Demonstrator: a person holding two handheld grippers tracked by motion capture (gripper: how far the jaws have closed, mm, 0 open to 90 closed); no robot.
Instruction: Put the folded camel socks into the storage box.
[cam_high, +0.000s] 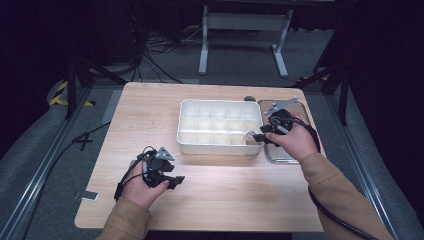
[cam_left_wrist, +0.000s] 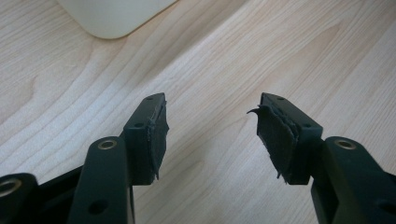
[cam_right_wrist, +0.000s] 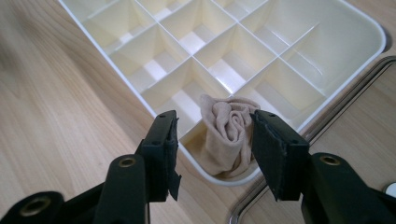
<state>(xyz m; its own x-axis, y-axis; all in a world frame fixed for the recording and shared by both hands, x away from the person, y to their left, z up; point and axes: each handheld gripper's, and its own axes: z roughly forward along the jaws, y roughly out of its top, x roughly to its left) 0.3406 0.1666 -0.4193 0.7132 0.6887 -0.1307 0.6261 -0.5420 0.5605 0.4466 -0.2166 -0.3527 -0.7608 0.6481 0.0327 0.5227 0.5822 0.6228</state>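
Right gripper (cam_right_wrist: 215, 135) spread, freeing rolled sock (cam_right_wrist: 229, 135) probably seated in organizer (cam_right_wrist: 299, 32) corner cell; left gripper (cam_left_wrist: 208, 135) open, idle

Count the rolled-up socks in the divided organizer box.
1. The beige rolled sock stands in the corner compartment of the white organizer box, right before the open right claw. The other compartments in sight look empty, though divider walls could hide something low.
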